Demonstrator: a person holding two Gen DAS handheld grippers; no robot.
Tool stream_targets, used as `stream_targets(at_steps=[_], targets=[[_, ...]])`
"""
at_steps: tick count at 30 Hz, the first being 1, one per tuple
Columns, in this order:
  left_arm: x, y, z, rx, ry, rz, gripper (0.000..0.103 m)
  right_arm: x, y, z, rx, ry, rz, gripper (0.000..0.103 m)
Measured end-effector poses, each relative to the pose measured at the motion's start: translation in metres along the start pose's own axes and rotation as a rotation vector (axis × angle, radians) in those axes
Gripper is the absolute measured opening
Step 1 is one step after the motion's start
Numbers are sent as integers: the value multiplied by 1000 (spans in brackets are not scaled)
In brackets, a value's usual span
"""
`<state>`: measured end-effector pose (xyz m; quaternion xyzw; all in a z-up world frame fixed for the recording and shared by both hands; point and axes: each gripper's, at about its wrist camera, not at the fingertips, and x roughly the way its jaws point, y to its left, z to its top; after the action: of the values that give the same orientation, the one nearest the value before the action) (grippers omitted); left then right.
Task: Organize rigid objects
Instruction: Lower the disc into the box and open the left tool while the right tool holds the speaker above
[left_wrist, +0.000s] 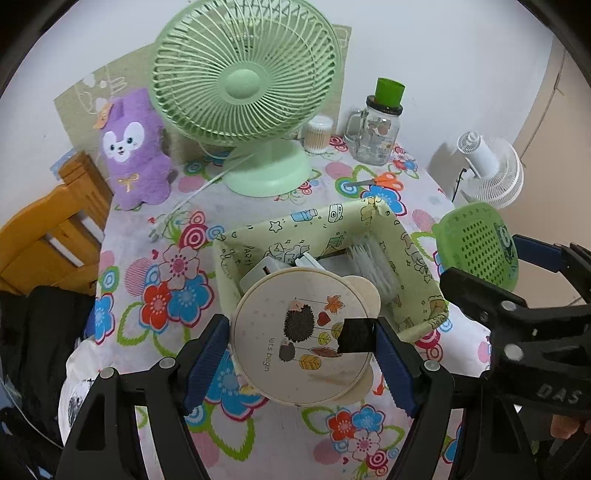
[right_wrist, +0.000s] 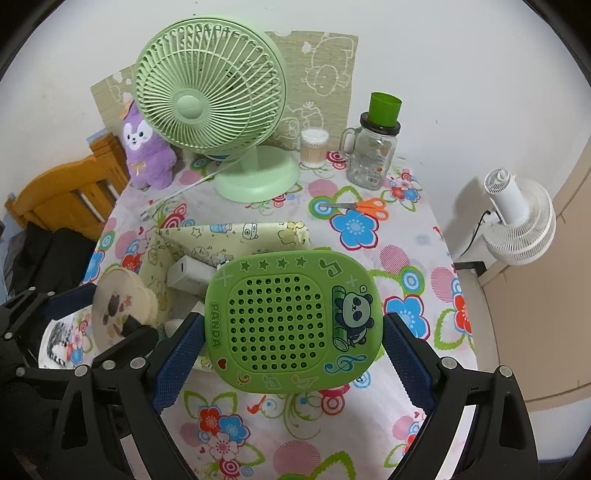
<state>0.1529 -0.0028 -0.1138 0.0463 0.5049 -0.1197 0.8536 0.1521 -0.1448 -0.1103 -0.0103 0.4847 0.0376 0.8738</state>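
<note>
While poised over the yellow-green fabric bin (left_wrist: 369, 221), left gripper (left_wrist: 301, 363) clamped on round cream hedgehog box (left_wrist: 295, 332) above bin's near-left corner; right gripper (right_wrist: 291, 350) clamped on green panda case (right_wrist: 291, 317) above bin's near-right side.

1. A table covered by a flower-patterned cloth (right_wrist: 354, 225) stands against a white wall.
2. At the back a pale green desk fan (left_wrist: 258, 173) stands on its round base, its white cord (left_wrist: 192, 197) trailing forward across the cloth.
3. Left of it a purple plush toy (left_wrist: 135, 155) sits upright.
4. Right of the fan stand a clear tub, probably of cotton swabs (right_wrist: 314, 147), and a glass mug-jar (right_wrist: 371, 158).
5. Orange-handled scissors (right_wrist: 364, 207) lie flat in front of the jar.
6. A yellow-green fabric box (left_wrist: 332, 221) rests near the middle.
</note>
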Motion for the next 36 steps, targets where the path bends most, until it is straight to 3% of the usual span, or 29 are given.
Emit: stream_targets(at_steps=[19, 31, 36], targets=[[72, 5, 17, 50, 98, -31, 79, 36, -7, 6, 67, 72, -5, 95], [91, -2, 11, 92, 126, -23, 80, 51, -1, 7, 59, 101, -3, 95], [89, -3, 10, 105, 126, -44, 89, 54, 0, 7, 58, 108, -6, 95]])
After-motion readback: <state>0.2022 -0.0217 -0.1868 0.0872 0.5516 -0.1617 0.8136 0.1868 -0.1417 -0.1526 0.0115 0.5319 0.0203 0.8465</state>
